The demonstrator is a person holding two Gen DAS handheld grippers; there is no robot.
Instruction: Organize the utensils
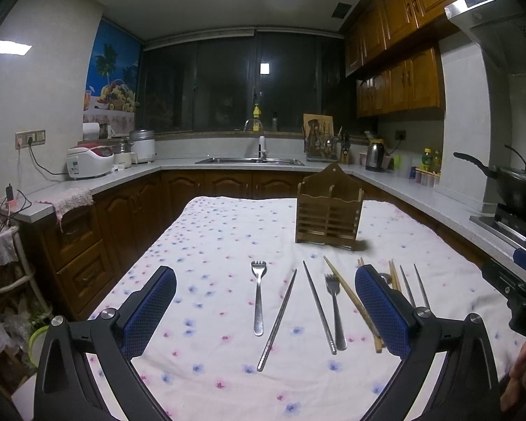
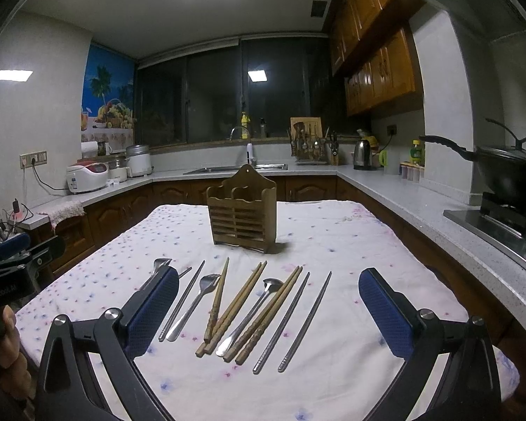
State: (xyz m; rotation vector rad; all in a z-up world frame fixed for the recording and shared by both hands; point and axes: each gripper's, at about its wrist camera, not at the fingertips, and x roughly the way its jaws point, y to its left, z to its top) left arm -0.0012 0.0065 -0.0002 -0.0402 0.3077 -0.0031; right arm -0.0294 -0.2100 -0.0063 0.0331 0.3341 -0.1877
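Nearest the lens, the right gripper (image 2: 268, 305) hangs with its blue-padded fingers (image 2: 152, 310) spread wide and nothing between them, low over the row of utensils on the floral tablecloth (image 2: 350, 245). The left gripper (image 1: 264, 301) is likewise released and empty, poised over the part of the row further left of the wooden holder. That wooden utensil holder (image 2: 241, 215) stands upright beyond the row, its slotted compartments apparently empty and facing both cameras, presumably set there so each piece can be lifted forward and dropped in from above. In front of the holder, handles toward the grippers, lie wooden chopsticks (image 2: 240, 307), a spoon (image 2: 254, 310), steel chopsticks (image 2: 303, 322) on the holder's right side, and a fork (image 2: 196, 305) left of the wooden sticks; another fork (image 1: 258, 296) lies furthest left of the holder. The pieces are fanned with some touching or crossing, so each likely needs a narrow pinch at the handle. Judging by this, sorting has not yet begun.
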